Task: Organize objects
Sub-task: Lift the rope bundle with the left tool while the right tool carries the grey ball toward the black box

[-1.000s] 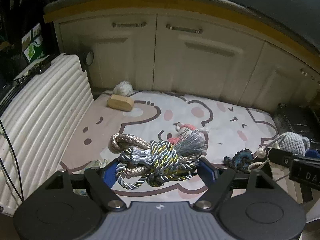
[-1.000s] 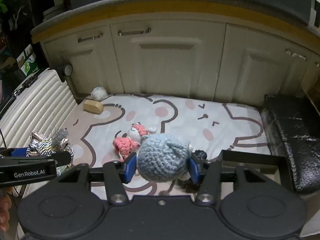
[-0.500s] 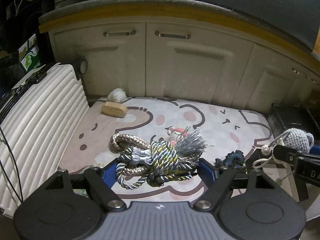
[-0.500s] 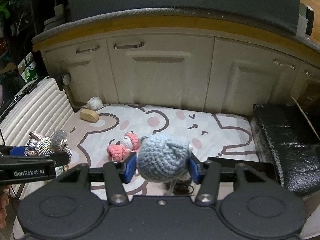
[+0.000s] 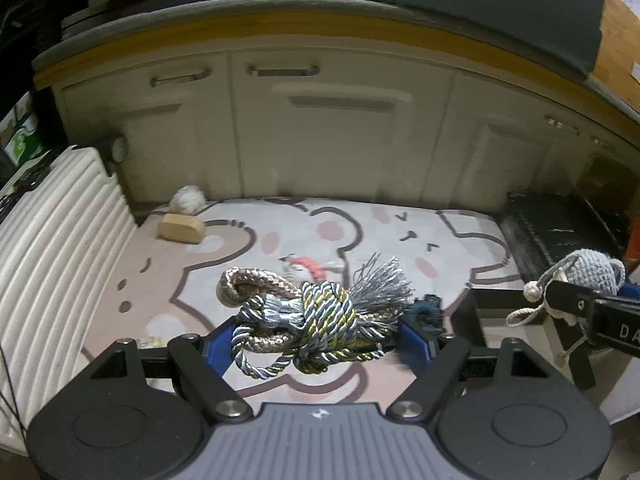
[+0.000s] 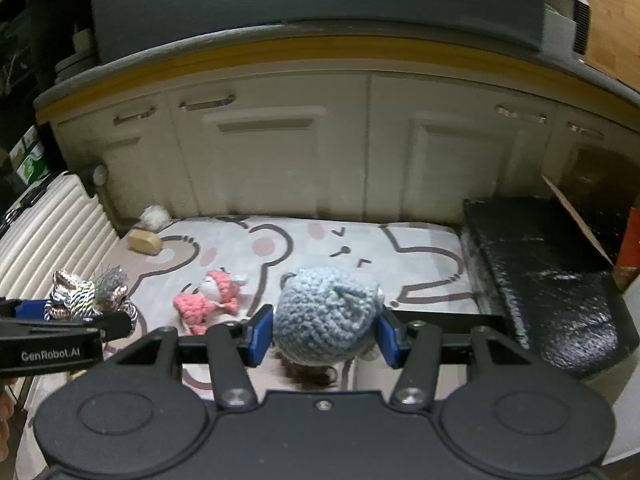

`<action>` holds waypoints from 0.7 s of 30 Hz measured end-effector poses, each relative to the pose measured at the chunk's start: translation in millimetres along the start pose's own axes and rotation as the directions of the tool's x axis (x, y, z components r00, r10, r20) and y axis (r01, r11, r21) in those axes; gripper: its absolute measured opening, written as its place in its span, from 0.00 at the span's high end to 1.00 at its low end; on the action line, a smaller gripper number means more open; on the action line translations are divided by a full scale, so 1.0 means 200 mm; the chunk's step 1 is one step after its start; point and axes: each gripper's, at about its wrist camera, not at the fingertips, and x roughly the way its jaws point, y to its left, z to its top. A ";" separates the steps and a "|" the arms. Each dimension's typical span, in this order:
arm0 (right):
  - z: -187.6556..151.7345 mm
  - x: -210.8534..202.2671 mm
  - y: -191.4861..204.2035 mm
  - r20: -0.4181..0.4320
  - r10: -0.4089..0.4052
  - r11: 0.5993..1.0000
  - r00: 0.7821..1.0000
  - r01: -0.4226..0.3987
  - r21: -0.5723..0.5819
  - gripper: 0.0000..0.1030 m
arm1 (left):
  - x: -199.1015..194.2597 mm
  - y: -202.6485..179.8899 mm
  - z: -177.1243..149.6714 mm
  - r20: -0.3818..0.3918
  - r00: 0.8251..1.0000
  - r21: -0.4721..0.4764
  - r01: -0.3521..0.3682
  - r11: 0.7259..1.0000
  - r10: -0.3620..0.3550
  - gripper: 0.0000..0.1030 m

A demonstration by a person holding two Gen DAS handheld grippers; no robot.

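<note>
Left gripper (image 5: 316, 338): jaws pinching knotted grey-gold-beige rope bundle w/ tassel (image 5: 308, 316), held above cartoon-bear print mat (image 5: 248, 264). Right gripper (image 6: 324, 334): jaws clamped on blue-grey crocheted round toy (image 6: 326, 314), also above mat. Pink crocheted doll (image 6: 208, 298) lies on mat btwn them.

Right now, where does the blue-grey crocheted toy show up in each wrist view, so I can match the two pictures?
Left wrist view: the blue-grey crocheted toy sits at the far right edge, held in the right claw.
Right wrist view: it fills the lower centre, clamped between the blue pads.
Shared landmark: the tan wooden block at the back left of the cartoon-print mat.
</note>
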 end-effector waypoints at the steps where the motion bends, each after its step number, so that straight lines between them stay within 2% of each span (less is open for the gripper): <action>1: 0.00 0.00 -0.02 0.000 -0.004 1.000 1.000 0.004 0.007 0.47 | 0.00 -0.02 0.00 0.001 1.000 0.005 0.008 1.000 -0.008 0.21; 14: -0.04 -0.02 -0.32 -0.021 -0.045 0.996 0.999 0.046 0.076 0.47 | 0.05 -0.37 -0.02 -0.036 0.993 0.114 0.120 0.986 -0.117 0.21; 21: -0.06 0.00 -0.48 -0.053 -0.063 0.989 0.997 0.070 0.133 0.47 | 0.09 -0.52 -0.05 -0.082 0.976 0.164 0.212 0.964 -0.200 0.21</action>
